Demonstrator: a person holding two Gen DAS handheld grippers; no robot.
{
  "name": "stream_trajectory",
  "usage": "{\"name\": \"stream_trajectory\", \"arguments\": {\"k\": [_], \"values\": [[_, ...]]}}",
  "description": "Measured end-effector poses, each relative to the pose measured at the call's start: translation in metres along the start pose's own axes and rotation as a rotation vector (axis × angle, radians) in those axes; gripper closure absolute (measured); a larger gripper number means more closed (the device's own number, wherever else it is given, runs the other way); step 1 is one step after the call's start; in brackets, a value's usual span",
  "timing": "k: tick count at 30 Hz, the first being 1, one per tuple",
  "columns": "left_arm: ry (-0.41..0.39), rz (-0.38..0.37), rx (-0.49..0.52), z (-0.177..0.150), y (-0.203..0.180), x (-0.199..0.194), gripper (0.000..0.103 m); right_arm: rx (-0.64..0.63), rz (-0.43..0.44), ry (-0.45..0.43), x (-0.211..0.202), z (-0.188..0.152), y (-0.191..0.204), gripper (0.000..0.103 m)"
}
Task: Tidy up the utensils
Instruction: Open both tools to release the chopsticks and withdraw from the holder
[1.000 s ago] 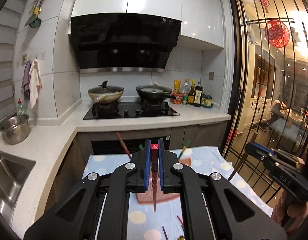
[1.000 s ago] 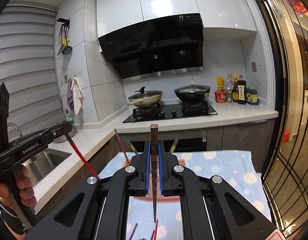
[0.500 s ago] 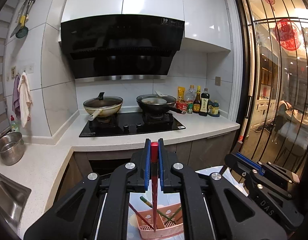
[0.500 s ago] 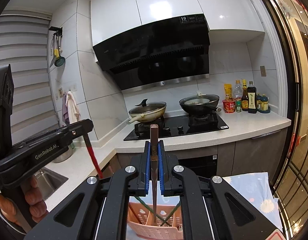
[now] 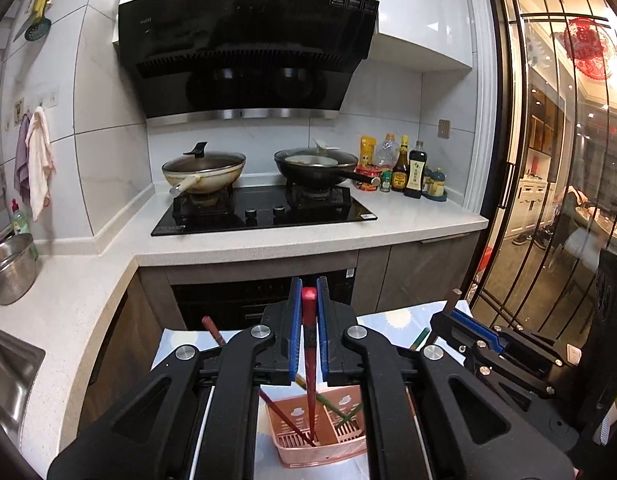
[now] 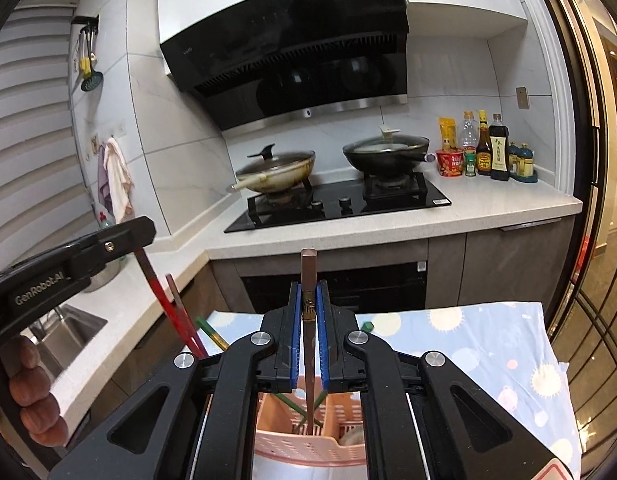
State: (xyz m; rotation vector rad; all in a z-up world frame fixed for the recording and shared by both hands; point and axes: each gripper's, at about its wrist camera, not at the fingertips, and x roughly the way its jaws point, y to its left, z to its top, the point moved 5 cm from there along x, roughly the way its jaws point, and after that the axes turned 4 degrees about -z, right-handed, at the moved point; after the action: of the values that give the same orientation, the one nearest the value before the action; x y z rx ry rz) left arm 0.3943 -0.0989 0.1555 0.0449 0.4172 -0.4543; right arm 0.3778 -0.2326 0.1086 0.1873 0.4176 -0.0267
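Chopsticks, red [image 5: 308, 344] and brown [image 6: 308, 320], clamped over pink basket [image 5: 328, 450].

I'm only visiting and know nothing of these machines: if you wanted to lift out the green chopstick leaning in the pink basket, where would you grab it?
Probably by its upper end, coming from above. The green chopstick leans with its top clear of the pink basket, while its lower part sits hidden among other sticks. Both grippers are already shut on chopsticks, so one must let go first.
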Motion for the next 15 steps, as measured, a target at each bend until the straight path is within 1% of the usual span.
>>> {"name": "stream_trajectory", "arguments": {"k": [1,2,3,4,5,7,9,15], "values": [[0.002,0.011,-0.007,-0.003,0.002,-0.001,0.094,0.0,-0.005,0.0,0.001,-0.002,-0.001,0.089],[0.006,0.021,-0.013,-0.006,0.002,-0.001,0.081,0.002,-0.017,0.0,0.0,-0.004,-0.003,0.074],[0.008,0.029,-0.02,-0.009,0.004,-0.003,0.063,0.012,-0.022,-0.007,-0.003,-0.005,-0.005,0.065],[0.002,0.045,-0.028,-0.012,0.006,-0.005,0.052,0.027,-0.023,-0.023,-0.009,-0.004,-0.008,0.053],[-0.004,0.058,-0.032,-0.015,0.007,-0.008,0.048,0.035,-0.026,-0.034,-0.012,-0.005,-0.009,0.052],[0.003,0.064,-0.036,-0.021,0.008,-0.013,0.047,0.036,-0.029,-0.041,-0.021,-0.005,-0.01,0.052],[0.009,0.067,-0.044,-0.026,0.01,-0.017,0.043,0.035,-0.03,-0.048,-0.031,-0.006,-0.011,0.052],[0.01,0.07,-0.04,-0.04,0.007,-0.041,0.036,0.009,-0.035,-0.067,-0.066,-0.014,-0.007,0.052]]}}
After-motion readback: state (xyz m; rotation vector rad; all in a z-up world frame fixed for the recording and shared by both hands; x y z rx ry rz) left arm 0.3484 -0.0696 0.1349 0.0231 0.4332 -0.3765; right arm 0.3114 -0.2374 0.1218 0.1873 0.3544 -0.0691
